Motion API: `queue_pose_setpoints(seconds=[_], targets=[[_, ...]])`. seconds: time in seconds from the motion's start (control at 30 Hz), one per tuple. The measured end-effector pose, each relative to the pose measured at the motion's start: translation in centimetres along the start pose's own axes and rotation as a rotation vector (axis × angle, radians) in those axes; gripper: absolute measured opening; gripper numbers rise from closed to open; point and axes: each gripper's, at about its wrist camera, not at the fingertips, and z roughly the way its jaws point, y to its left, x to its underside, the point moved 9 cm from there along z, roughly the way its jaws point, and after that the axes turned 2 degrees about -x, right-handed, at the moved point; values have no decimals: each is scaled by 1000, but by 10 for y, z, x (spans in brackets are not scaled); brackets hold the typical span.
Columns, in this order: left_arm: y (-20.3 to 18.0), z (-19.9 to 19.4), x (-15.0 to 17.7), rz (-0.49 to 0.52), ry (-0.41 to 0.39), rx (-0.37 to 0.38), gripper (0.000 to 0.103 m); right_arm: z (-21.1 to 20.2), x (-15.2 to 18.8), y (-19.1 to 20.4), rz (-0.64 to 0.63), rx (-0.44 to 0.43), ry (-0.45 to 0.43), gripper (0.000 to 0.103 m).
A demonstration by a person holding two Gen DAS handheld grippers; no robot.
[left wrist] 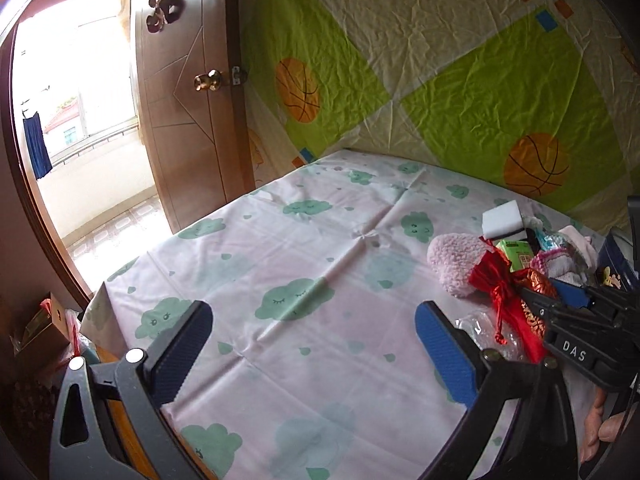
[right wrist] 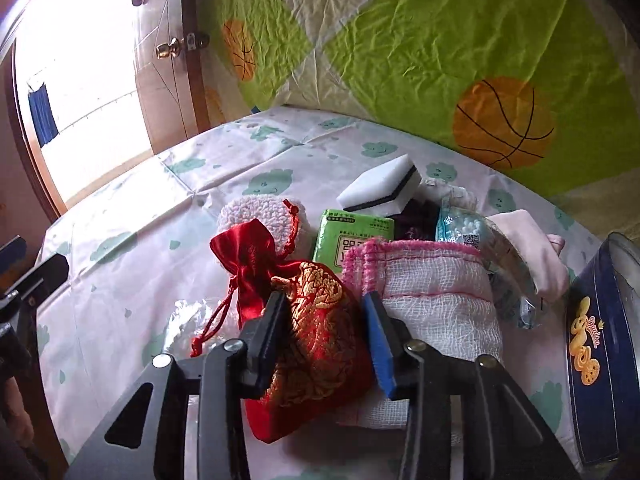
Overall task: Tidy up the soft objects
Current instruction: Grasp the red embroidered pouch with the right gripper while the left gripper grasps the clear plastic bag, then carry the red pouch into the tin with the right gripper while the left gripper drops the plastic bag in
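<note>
Two grippers over the cloud-print table (left wrist: 304, 248). Right gripper (right wrist: 326, 320) had its fingers clamped on the red drawstring pouch (right wrist: 316, 344), at the near edge of the soft-goods pile, beside a white gauze cloth (right wrist: 436, 300). Left gripper (left wrist: 314, 340) hovered with jaws spread wide, holding nothing. Blue tin (right wrist: 592, 344) stood at far right.

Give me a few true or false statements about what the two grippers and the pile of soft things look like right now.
1. The right gripper has its jaws closed on the red satin drawstring pouch with gold embroidery. True.
2. The left gripper holds the fluffy pink pad. False: its jaws are open over bare sheet.
3. The white sponge block with a black stripe lies at the far side of the pile. True.
4. The green tissue pack sits inside the dark blue tin. False: it lies on the cloud-print sheet.
</note>
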Motion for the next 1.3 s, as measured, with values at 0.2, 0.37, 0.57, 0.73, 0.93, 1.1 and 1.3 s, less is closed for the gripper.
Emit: queue_pose_setpoints(seconds=[0.2, 0.37, 0.57, 0.73, 0.93, 1.1, 1.3], targets=[[-26, 2, 3, 27, 17, 58, 103, -36, -2, 2, 48, -92, -110, 12], [-66, 5, 5, 67, 51, 125, 103, -88, -13, -27, 158, -105, -285, 12], [-112, 24, 16, 107, 160, 155, 95, -137, -11, -88, 195, 96, -449, 12], [-133, 43, 36, 101, 286, 180, 81, -161, 4, -131, 247, 190, -490, 12], [-140, 43, 39, 120, 277, 167, 50, -166, 19, -165, 300, 207, -474, 12], [-138, 42, 36, 100, 266, 181, 38, -172, 25, -181, 335, 202, -475, 12], [-137, 12, 8, 71, 98, 190, 38, -193, 32, -196, 342, 236, -523, 12]])
